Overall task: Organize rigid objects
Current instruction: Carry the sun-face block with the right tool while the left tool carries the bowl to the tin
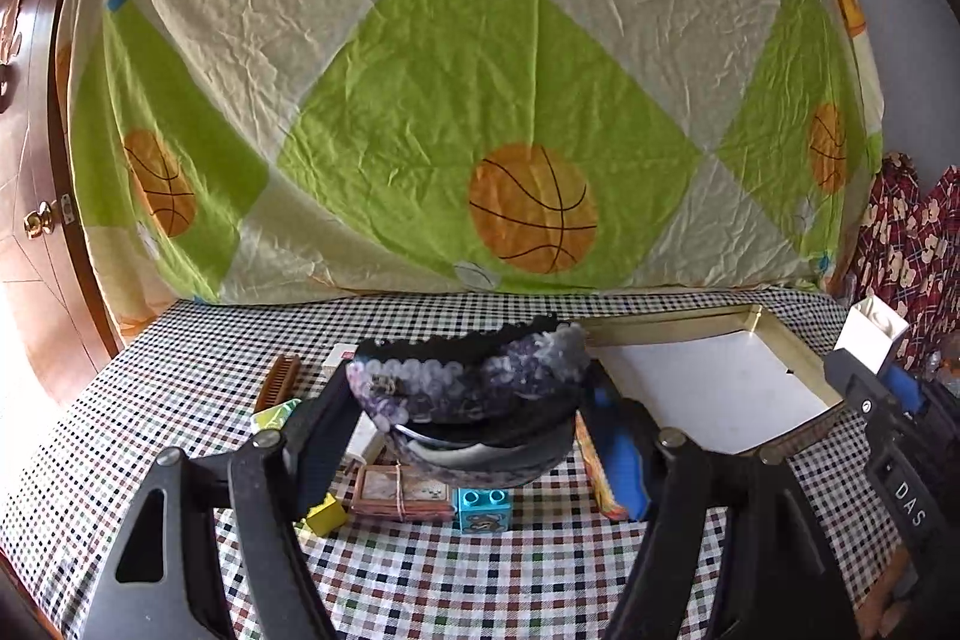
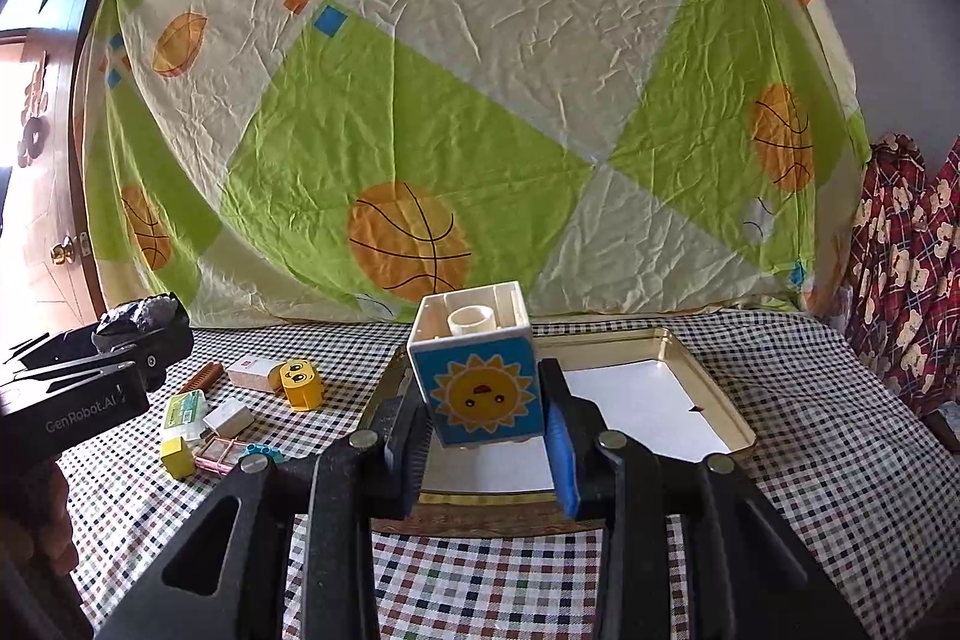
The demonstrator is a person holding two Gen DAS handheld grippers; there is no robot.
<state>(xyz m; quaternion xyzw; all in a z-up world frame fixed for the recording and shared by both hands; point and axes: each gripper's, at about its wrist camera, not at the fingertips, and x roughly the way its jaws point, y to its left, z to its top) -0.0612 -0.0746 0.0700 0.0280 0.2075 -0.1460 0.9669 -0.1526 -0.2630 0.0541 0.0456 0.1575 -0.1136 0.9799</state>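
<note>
At the left edge of the table (image 2: 810, 430), covered by a checked cloth, a small group of things was seen. A brown comb (image 2: 203, 377) and a white box (image 2: 255, 371) lay nearest the far edge, with a yellow round block (image 2: 300, 383) just beside the box. Closer to the near edge a green-and-white packet (image 2: 185, 411), a white plug-like piece (image 2: 228, 418), a yellow cube (image 2: 177, 457), a small pink framed piece (image 2: 219, 455) and a teal block (image 2: 259, 454) were gathered.

The left gripper (image 1: 474, 424) was held above this group. Its jaws were spread wide but were pressed on a dark sequined pouch (image 1: 468, 382), which was carried clear of the cloth.

Toward the right edge a shallow gold-rimmed tin tray (image 2: 678, 340) was lying. Only a white sheet (image 2: 636, 400) was seen inside it. The right gripper (image 2: 486, 436) was held over the left part of the tray. Its jaws were pinched close on a white cube with a blue sun sticker (image 2: 480, 388), tilted so that its hollow underside faced up.

The sun picture was shown only by the right wrist view; in the left wrist view this cube appeared as a plain white shape at the far right. The bear picture on the teal block and an orange printed box (image 1: 594, 472) beside the left gripper's blue pad were shown only by the left wrist view.
</note>
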